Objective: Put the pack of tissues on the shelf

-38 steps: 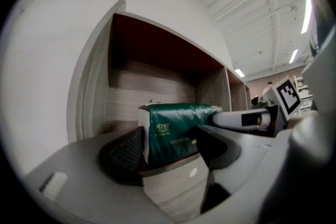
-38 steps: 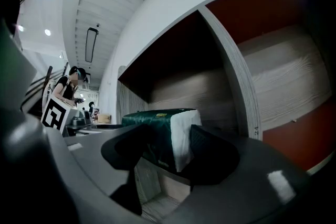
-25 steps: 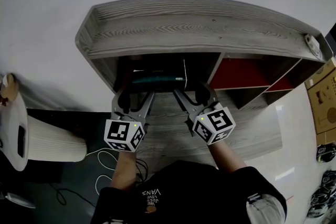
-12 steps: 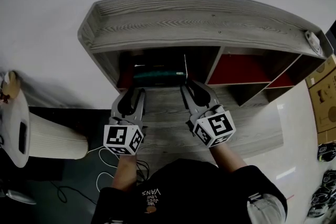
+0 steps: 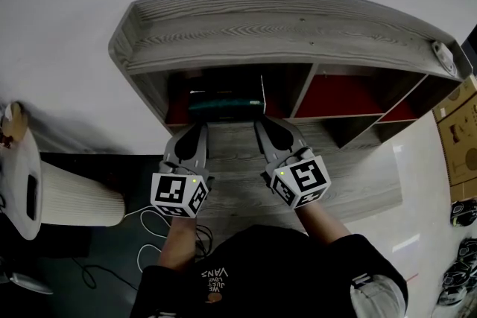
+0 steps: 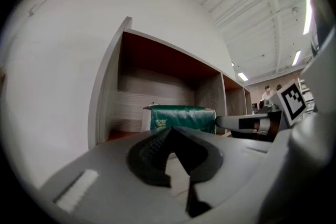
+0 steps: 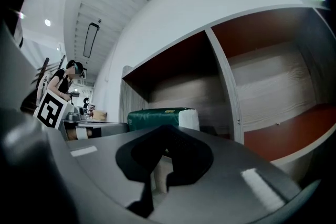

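The pack of tissues (image 5: 223, 104) lies in the leftmost compartment of the shelf (image 5: 283, 22), long side facing the opening, close to the front lip. A second ago both grippers reached into that compartment's mouth with their jaws spread either side of the pack. Now they have pulled back in front of the shelf, and the pack has stayed where it was.

The left gripper (image 5: 197, 130) sits at 7 o'clock from the pack and the right gripper (image 5: 266, 129) at 5 o'clock. Each has its jaws pressed together with nothing between them, clear of the pack.

The head view alone shows the floor around the person: a cardboard box (image 5: 462, 138) at 3 o'clock and a white ribbed cylinder (image 5: 78, 197) at 8 o'clock. The left gripper view shows the pack's green face and bare board between it and the left side wall. The right gripper view shows the pack's white end, a gap to the divider (image 5: 302, 93) and the red-lined compartment (image 5: 339, 97) beyond.

Open boards lie between both gripper tips and the shelf's front edge.
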`<action>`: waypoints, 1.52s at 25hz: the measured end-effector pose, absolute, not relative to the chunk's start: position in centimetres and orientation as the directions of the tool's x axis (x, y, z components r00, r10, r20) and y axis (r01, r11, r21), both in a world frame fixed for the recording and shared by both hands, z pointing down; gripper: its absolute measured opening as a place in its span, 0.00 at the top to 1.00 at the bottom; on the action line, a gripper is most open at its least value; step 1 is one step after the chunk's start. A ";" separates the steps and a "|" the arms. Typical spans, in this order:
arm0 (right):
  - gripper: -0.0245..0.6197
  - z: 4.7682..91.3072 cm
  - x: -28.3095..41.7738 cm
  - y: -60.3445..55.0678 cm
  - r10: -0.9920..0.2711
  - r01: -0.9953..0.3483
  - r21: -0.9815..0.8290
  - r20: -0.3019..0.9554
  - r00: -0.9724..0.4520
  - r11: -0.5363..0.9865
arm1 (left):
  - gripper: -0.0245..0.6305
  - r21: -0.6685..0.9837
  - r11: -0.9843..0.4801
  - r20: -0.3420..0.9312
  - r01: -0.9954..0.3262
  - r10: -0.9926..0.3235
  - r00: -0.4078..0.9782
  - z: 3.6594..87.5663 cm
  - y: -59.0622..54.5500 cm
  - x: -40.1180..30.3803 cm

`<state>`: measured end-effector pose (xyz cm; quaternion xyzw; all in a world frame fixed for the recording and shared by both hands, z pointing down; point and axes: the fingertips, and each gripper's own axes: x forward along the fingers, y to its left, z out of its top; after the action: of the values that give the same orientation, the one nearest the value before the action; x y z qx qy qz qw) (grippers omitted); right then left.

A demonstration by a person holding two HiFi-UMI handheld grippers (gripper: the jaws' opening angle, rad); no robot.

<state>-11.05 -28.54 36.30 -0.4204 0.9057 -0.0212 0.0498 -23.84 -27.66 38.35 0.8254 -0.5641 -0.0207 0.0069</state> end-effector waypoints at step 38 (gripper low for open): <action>0.95 36.0 -11.3 -31.4 -0.803 -0.799 -0.092 -0.004 -0.596 0.594 | 0.88 0.027 -0.437 -0.001 -0.899 -0.899 0.437 38.0 -31.0 -23.6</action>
<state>-11.32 -31.43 36.03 -0.4487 0.8925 -0.0400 0.0226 -23.57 -30.98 38.04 0.8476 -0.5304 -0.0076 0.0110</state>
